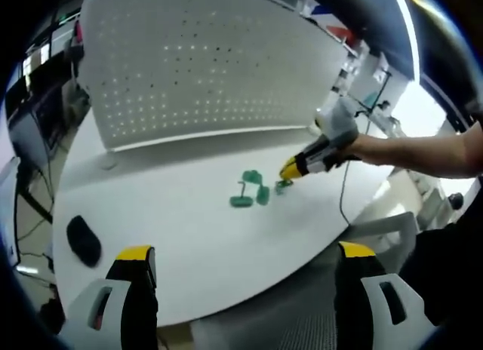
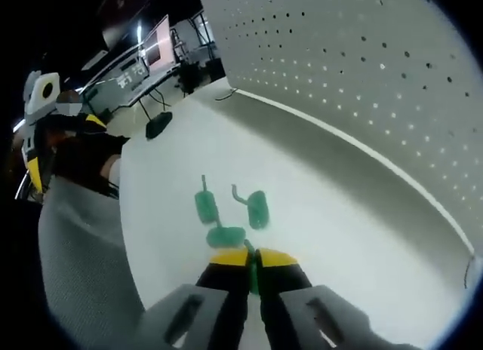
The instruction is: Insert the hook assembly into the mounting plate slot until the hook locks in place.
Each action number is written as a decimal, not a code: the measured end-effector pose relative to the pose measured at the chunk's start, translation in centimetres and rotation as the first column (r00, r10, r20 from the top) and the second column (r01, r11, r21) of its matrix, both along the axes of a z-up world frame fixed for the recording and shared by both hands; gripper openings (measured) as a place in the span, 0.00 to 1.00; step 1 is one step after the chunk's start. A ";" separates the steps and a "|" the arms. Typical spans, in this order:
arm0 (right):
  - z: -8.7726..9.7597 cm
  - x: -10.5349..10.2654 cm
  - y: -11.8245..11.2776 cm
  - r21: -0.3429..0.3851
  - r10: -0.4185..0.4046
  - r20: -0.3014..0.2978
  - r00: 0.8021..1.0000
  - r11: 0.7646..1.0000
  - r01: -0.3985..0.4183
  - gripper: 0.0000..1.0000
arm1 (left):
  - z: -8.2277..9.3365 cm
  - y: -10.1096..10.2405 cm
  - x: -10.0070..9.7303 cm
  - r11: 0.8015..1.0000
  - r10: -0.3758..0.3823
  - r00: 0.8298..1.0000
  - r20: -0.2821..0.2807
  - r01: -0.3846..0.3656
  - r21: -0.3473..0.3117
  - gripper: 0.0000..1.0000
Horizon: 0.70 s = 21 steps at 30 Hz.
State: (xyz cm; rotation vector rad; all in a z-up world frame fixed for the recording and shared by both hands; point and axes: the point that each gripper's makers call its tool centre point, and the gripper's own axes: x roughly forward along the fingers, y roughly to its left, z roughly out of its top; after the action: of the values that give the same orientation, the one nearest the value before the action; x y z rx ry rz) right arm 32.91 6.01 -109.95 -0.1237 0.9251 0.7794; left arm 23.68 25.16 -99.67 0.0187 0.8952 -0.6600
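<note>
Right now my right gripper (image 2: 252,261) pinches a small green plastic hook piece (image 2: 251,273) on the white round table (image 2: 317,214); my left gripper (image 1: 245,253) gapes wide, holding nothing.

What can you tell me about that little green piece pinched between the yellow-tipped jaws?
The small green plastic hook piece looks thin and flat, standing edge-on between the right gripper jaws, which are closed on it. It sits low over the white table, close beside another green piece; whether they touch is unclear.

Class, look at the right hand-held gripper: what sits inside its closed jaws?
A thin green piece shows between the right hand-held gripper jaws. Its lower part is hidden, so its shape cannot be told.
</note>
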 end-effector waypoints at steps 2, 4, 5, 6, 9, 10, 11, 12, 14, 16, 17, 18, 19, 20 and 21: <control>0.2 0.0 -0.1 0.013 -0.023 -0.016 1.000 1.000 0.023 0.01 | 0.1 0.0 0.1 1.000 -0.003 1.000 0.006 0.003 0.000 1.00; 0.5 0.1 -0.2 0.013 -0.034 -0.013 0.999 0.999 0.034 0.00 | 0.2 0.0 0.2 1.000 -0.001 1.000 0.009 0.001 0.000 1.00; 0.7 0.2 -0.3 0.011 -0.038 -0.006 0.999 0.999 0.038 0.00 | 0.2 0.0 0.3 1.000 -0.001 1.000 0.009 0.001 0.000 1.00; 0.9 0.3 -0.4 0.009 -0.046 0.000 0.999 0.999 0.046 0.01 | 0.2 0.0 0.3 1.000 -0.002 1.000 0.010 0.002 -0.001 1.00; 2.0 0.6 -0.4 0.026 -0.064 0.019 0.998 0.998 0.063 0.00 | 0.8 0.0 0.5 1.000 0.001 1.000 0.025 -0.001 -0.005 1.00; 2.4 0.7 -0.4 0.032 -0.074 0.027 0.997 0.997 0.073 0.00 | 0.9 0.0 0.6 1.000 0.003 1.000 0.028 -0.003 -0.005 1.00; 2.6 0.8 -0.5 0.035 -0.081 0.036 0.996 0.996 0.080 0.00 | 1.0 0.1 0.8 1.000 0.010 0.999 0.035 -0.009 -0.002 1.00; 3.1 0.9 -0.4 0.037 -0.087 0.047 0.995 0.996 0.086 0.00 | 1.1 0.1 0.9 1.000 0.009 0.999 0.041 -0.009 -0.001 1.00; 3.6 1.1 -0.5 0.041 -0.099 0.059 0.993 0.994 0.097 0.00 | 1.3 0.2 1.1 1.000 0.007 0.999 0.047 -0.008 0.005 1.00; 4.1 1.3 -0.5 0.049 -0.112 0.076 0.991 0.993 0.108 0.00 | 1.5 0.1 1.3 1.000 0.007 0.999 0.053 -0.007 0.005 1.00; 4.4 1.4 -0.5 0.051 -0.115 0.082 0.990 0.992 0.112 0.00 | 1.7 0.0 1.3 1.000 0.005 0.998 0.055 -0.005 0.002 1.00; 4.7 1.4 -0.4 0.056 -0.121 0.089 0.989 0.992 0.117 0.00 | 2.0 -0.2 1.4 1.000 0.004 0.998 0.058 -0.004 -0.007 1.00; 5.0 1.5 -0.3 0.060 -0.125 0.094 0.988 0.991 0.120 0.00 | 2.1 -0.3 1.4 1.000 0.004 0.998 0.059 -0.004 -0.012 1.00; 5.2 1.5 -0.3 0.064 -0.127 0.099 0.987 0.991 0.121 0.00 | 2.3 -0.4 1.3 1.000 0.002 0.998 0.060 -0.001 -0.015 1.00; 5.5 1.6 -0.2 0.071 -0.132 0.102 0.986 0.990 0.125 0.00 | 2.4 -0.6 1.3 1.000 0.000 0.998 0.063 0.001 -0.017 1.00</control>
State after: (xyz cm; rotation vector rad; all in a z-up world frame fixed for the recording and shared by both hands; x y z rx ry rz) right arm 34.47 5.84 -104.42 -0.0481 0.7980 0.6754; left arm 25.01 24.60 -97.23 0.0243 0.8283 -0.6642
